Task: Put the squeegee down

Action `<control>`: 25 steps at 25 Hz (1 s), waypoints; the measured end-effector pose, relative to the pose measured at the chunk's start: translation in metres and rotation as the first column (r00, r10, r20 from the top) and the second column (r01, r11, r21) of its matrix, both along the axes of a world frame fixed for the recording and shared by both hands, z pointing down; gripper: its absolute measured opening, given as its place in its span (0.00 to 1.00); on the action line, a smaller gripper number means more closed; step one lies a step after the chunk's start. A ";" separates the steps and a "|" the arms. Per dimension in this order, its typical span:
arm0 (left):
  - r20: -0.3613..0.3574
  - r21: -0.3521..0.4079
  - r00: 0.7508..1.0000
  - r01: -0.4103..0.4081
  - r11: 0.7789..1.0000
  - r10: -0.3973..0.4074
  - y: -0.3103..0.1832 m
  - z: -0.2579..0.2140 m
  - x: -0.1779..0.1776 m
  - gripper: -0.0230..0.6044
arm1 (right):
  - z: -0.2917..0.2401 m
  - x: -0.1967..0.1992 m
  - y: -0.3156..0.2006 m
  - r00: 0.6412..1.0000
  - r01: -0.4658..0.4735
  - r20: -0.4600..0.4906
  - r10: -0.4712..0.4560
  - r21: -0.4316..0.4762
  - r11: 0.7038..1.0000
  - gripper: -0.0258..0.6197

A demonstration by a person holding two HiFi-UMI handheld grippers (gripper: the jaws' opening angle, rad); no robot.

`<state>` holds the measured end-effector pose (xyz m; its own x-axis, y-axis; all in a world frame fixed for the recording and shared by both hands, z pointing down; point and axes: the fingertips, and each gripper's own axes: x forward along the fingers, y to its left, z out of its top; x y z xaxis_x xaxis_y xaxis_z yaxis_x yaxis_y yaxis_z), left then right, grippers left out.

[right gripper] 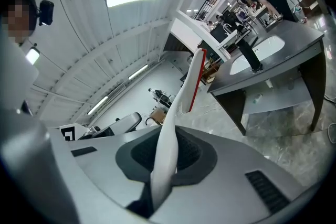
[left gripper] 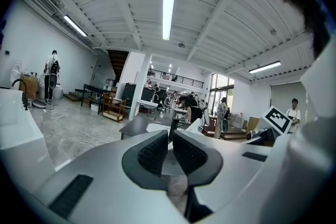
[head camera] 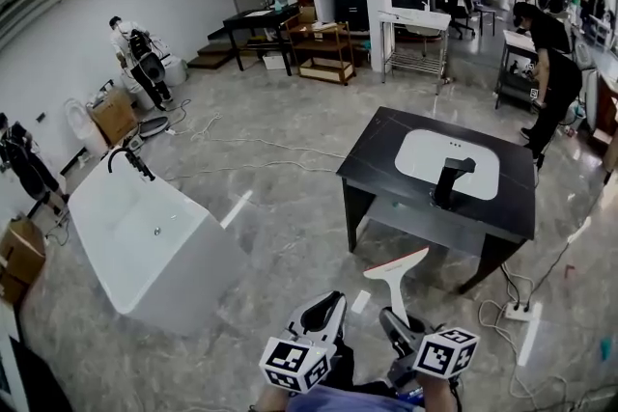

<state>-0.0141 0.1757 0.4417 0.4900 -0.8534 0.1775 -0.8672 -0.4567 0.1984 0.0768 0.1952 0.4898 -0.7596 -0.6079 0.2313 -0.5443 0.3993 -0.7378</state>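
Pinching the white handle of the squeegee (right gripper: 185, 93), the right gripper (right gripper: 176, 138) has its two dark pads pressed against the handle from either side, and the handle runs up out of the jaws toward 1 o'clock in the right gripper view, ending in a head with a red edge. In the head view the squeegee shows at about 6 o'clock, a little toward 5. It is held up over the grey marble floor (head camera: 290, 198) and rests on nothing, with its red-edged head lying crosswise at the far end, toward 12 o'clock. The left gripper (left gripper: 170, 135) sits just beside the right one, at its 9 o'clock. Its jaws are pressed together at the tips with nothing between them, and its marker cube (head camera: 294, 364) shows at the bottom of the head view next to the right gripper's cube (head camera: 444, 352). Beyond the squeegee, toward 1 o'clock from it, stands a black table (head camera: 372, 159) with a white sink basin (head camera: 425, 157) set into its top, a black faucet (head camera: 451, 180) and a lower shelf. The squeegee is near the table's front edge but apart from it. A white bathtub (head camera: 183, 260) stands at 8 o'clock in the head view. A white power strip (head camera: 519, 311) lies on the floor at 4 o'clock, near the table's leg. A person in black (head camera: 550, 72) bends over at the table's 1 o'clock side.
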 end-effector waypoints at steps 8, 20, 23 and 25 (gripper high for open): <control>-0.002 -0.029 1.000 0.000 1.000 0.000 -0.083 0.011 -0.022 0.10 | 0.011 -0.017 -0.076 1.000 -0.005 0.017 0.006 -0.041 0.999 0.10; -0.002 -0.062 0.998 -0.056 0.996 0.056 -0.207 0.024 -0.047 0.10 | 0.020 -0.040 -0.191 0.998 -0.067 -0.013 0.066 -0.087 0.994 0.10; 0.000 -0.057 0.996 -0.089 0.994 0.089 -0.233 0.024 -0.050 0.10 | 0.018 -0.048 -0.215 0.996 -0.084 -0.016 0.083 -0.088 0.993 0.10; 0.000 -0.051 0.994 -0.108 0.993 0.108 -0.248 0.023 -0.053 0.10 | 0.016 -0.054 -0.229 0.996 -0.093 -0.020 0.091 -0.085 0.992 0.10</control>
<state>-0.0673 -0.0721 0.4644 0.5782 -0.7854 0.2210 -0.8140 -0.5369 0.2217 0.0223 -0.0338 0.5062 -0.6972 -0.6522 0.2976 -0.5878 0.2825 -0.7581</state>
